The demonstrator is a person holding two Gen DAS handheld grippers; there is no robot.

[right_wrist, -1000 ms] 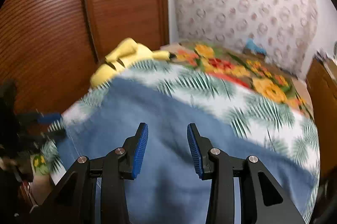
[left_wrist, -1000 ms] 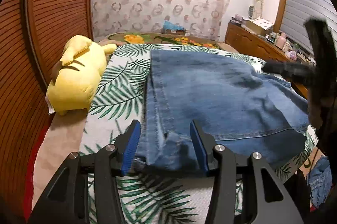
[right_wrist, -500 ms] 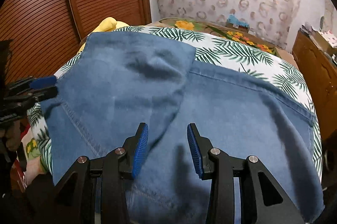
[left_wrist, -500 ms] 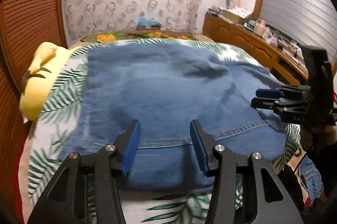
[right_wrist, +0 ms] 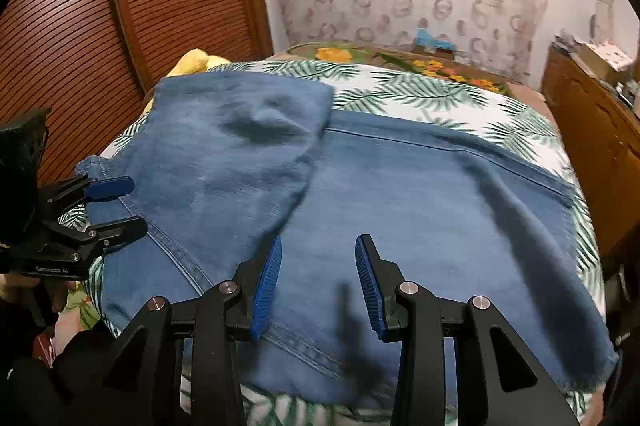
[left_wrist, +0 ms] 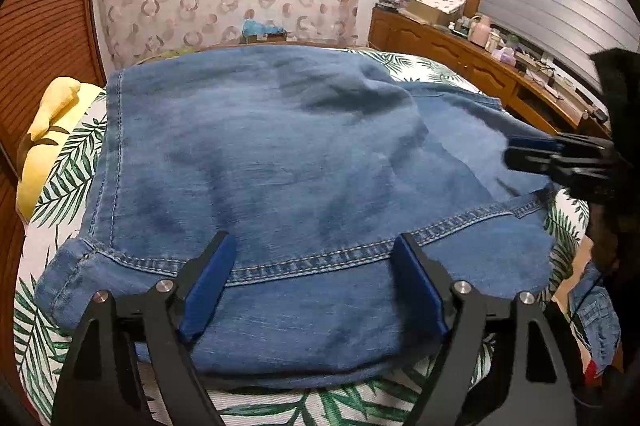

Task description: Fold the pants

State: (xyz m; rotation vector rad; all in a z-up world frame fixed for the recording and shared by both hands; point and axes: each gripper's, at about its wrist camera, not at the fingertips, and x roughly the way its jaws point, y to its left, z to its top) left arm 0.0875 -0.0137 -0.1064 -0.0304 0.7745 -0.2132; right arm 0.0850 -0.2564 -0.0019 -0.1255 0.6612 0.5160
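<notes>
Two tools over one pair of blue denim pants (left_wrist: 280,154), which lie spread across the bed (right_wrist: 420,90) near its front edge, one part folded over with a soft bump in it. Left tool (left_wrist: 312,282) has its jaws spread wide above the stitched seam, gripping nothing. Right tool (right_wrist: 316,282) is open too, a bit narrower, empty. Bedspread is a green palm-leaf print; a yellow plush toy (left_wrist: 44,130) sits at the bed's left edge.
</notes>
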